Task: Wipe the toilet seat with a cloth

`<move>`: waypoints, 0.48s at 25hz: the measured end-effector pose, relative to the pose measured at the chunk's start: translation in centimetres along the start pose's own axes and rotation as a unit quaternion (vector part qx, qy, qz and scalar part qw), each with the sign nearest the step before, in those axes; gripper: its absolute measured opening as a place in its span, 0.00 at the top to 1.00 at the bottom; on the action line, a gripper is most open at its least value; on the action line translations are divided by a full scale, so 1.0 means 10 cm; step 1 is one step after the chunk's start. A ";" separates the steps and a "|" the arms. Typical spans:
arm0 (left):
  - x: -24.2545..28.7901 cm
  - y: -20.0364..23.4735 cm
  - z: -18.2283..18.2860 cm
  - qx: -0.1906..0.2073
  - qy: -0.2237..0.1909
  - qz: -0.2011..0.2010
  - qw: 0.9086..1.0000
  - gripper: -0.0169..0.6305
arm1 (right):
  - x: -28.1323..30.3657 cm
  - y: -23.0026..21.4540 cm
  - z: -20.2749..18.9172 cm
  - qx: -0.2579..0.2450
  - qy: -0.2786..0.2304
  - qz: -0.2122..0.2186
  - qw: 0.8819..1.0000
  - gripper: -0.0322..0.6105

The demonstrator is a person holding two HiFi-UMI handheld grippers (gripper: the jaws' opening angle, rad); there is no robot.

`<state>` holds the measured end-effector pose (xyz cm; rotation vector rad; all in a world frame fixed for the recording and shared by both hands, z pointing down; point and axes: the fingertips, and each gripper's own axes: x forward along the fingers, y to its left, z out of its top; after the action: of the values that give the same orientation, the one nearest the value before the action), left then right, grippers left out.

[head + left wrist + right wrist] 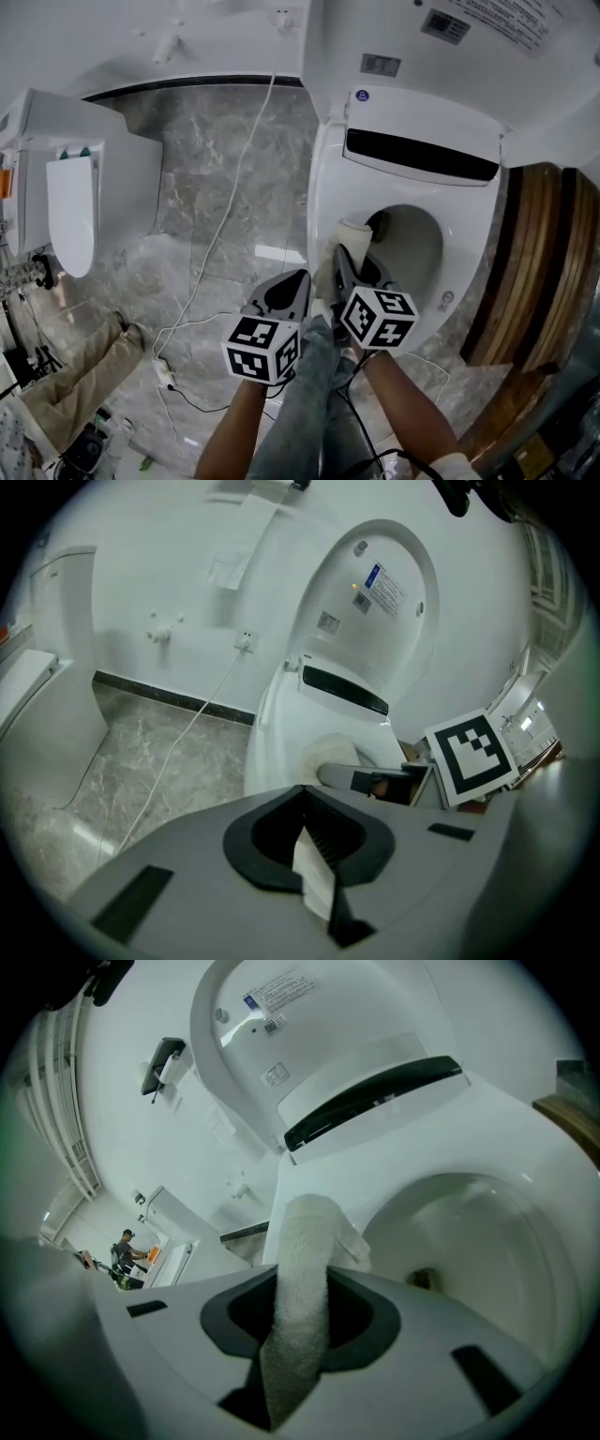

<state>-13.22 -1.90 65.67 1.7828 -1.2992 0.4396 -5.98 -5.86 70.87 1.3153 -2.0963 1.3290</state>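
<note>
Marble floor around, the right gripper pinches the cloth in its fingers at the toilet seat's left edge, the left gripper closed on nothing; that narrow pinch may slip, dropping it into the bowl.

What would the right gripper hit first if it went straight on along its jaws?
The cloth in the right gripper leads; past it, likely the toilet seat rim, though depth is unclear.
</note>
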 end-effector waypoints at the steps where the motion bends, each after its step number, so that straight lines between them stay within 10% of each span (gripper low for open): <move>1: 0.02 0.00 0.03 -0.001 -0.001 0.000 1.000 0.96 | 0.03 0.00 0.05 0.000 -0.003 0.001 1.000 0.79; 12: 0.11 0.11 0.10 -0.013 0.002 0.000 1.000 0.95 | 0.30 0.08 0.46 -0.006 -0.026 0.007 1.000 0.79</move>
<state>-14.00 -3.50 66.38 1.7596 -1.2964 0.4240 -7.37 -11.23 70.11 1.3478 -2.1484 1.2975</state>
